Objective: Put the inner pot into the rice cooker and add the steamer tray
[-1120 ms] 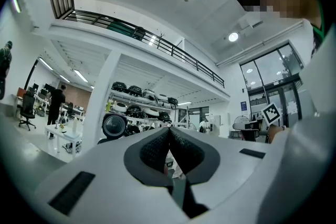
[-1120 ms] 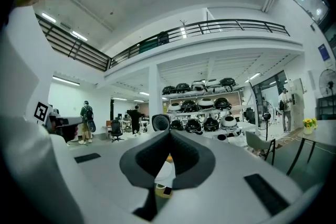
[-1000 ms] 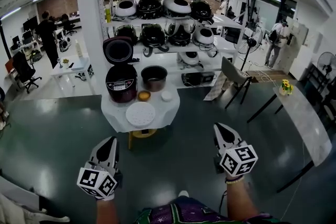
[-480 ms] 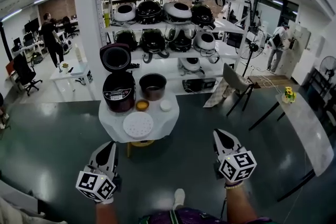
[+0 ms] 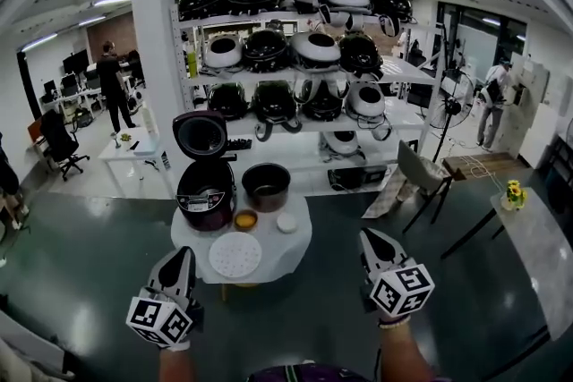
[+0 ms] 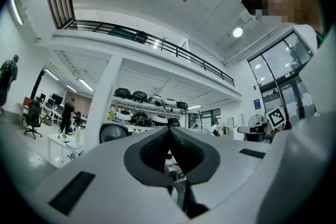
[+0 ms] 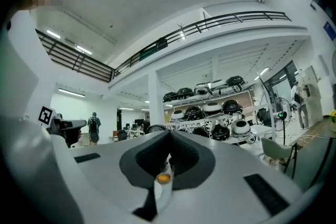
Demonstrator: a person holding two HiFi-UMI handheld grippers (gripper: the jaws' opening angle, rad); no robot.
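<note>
- Grippers are both empty: the left gripper (image 5: 183, 255) has its jaws pressed together with nothing between them, and the right gripper (image 5: 369, 237) is closed the same way.
- A round worktop (image 5: 291, 253) under a white cloth stands ahead of both grippers; neither touches it.
- The dark red rice cooker (image 5: 206, 194) stands ahead of the left gripper at the worktop's far left, with its lid (image 5: 200, 135) raised.
- The inner pot (image 5: 266, 186) stands on the worktop just right of the cooker, outside it, ahead and between the two grippers.
- The steamer tray (image 5: 235, 255), a white perforated disc, lies flat at the near edge, closest to the left gripper and to the right of its tip.
- A small orange bowl (image 5: 245, 219) and a small white cup (image 5: 286, 223) sit between tray and pot.
- Shelves (image 5: 295, 76) loaded with more cookers stand beyond the worktop.
</note>
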